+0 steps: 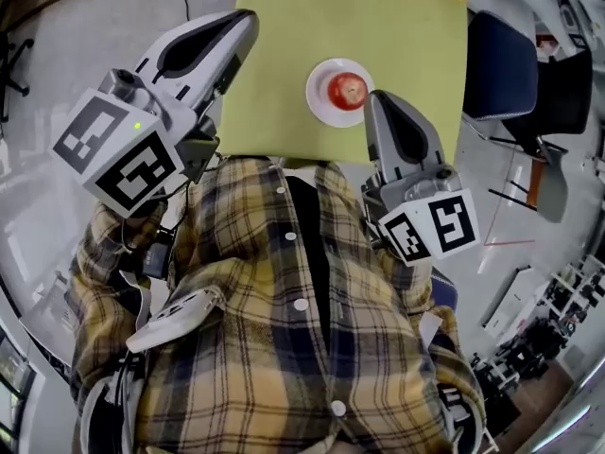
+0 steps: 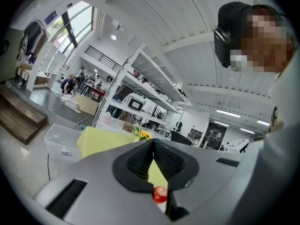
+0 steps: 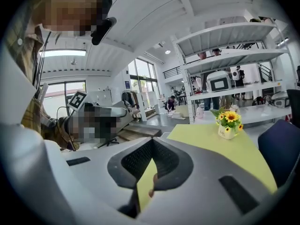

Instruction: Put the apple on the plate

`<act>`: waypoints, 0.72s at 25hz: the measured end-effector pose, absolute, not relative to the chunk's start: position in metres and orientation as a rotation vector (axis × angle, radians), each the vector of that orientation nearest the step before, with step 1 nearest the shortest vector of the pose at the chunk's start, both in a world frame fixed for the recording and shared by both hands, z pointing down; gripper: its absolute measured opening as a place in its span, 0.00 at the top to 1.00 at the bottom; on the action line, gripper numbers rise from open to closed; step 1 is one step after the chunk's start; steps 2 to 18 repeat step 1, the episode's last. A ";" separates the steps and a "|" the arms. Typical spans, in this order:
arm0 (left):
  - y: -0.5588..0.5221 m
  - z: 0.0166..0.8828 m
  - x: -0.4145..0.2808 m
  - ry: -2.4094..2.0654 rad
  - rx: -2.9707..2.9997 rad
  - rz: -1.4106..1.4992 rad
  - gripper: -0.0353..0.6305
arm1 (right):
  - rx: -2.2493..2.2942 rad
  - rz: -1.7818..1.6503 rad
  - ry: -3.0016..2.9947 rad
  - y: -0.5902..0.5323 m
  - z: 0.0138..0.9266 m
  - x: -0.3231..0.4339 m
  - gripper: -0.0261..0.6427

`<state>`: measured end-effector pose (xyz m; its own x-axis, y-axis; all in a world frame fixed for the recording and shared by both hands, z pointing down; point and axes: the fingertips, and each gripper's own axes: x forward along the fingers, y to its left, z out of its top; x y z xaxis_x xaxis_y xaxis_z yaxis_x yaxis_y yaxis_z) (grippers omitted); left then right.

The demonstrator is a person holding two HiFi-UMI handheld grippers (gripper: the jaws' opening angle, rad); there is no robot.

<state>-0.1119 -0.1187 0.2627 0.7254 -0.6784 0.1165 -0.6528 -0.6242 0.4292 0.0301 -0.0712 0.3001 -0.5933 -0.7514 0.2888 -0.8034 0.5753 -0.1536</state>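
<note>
**Left gripper** (image 1: 248, 17): grey two-jaw hand tool with a marker cube. The jaws are pressed tip to tip with nothing between them. It is raised beside the person's chest, short of the table edge.

**Right gripper** (image 1: 378, 98): same make. The jaws are clenched together and empty. From above its tip shows just beside the plate; I cannot tell how high it hangs.

**Round red apple** (image 1: 348, 90): sits with its stem dimple up in the middle of the small round white plate (image 1: 317, 102). Neither gripper touches it, so by my reckoning the task is done.
- Handling, as I judge it: firm and stiff, of moderate weight. The skin is smooth and waxy, so it could slip or roll, and it would bruise under a hard squeeze.
- Where to hold: across its widest girth, one pad on each side.

**Yellow-green table** (image 1: 397, 26): carries the plate near its front edge.

**Small white vase of sunflowers** (image 3: 228, 124): stands at the far end, well apart from the plate.

**Dark blue chair** (image 1: 499, 64): stands beside the table.
</note>
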 end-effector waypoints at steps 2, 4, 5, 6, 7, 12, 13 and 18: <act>-0.118 0.266 -0.115 -1.011 2.470 -0.086 0.94 | 1.307 0.403 -2.613 -0.070 0.303 0.029 0.97; -0.118 0.266 -0.115 -1.011 2.470 -0.086 0.94 | 1.307 0.403 -2.613 -0.070 0.303 0.029 0.97; -0.118 0.266 -0.115 -1.011 2.470 -0.086 0.94 | 1.307 0.403 -2.613 -0.070 0.303 0.029 0.97; -0.118 0.266 -0.115 -1.011 2.470 -0.086 0.94 | 1.307 0.403 -2.613 -0.070 0.303 0.029 0.97; -0.118 0.266 -0.115 -1.011 2.470 -0.086 0.94 | 1.307 0.403 -2.613 -0.070 0.303 0.029 0.97; -0.118 0.266 -0.115 -1.011 2.470 -0.086 0.94 | 1.307 0.403 -2.613 -0.070 0.303 0.029 0.97; -0.118 0.266 -0.115 -1.011 2.470 -0.086 0.94 | 1.307 0.403 -2.613 -0.070 0.303 0.029 0.97; -0.118 0.266 -0.115 -1.011 2.470 -0.086 0.94 | 1.307 0.403 -2.613 -0.070 0.303 0.029 0.97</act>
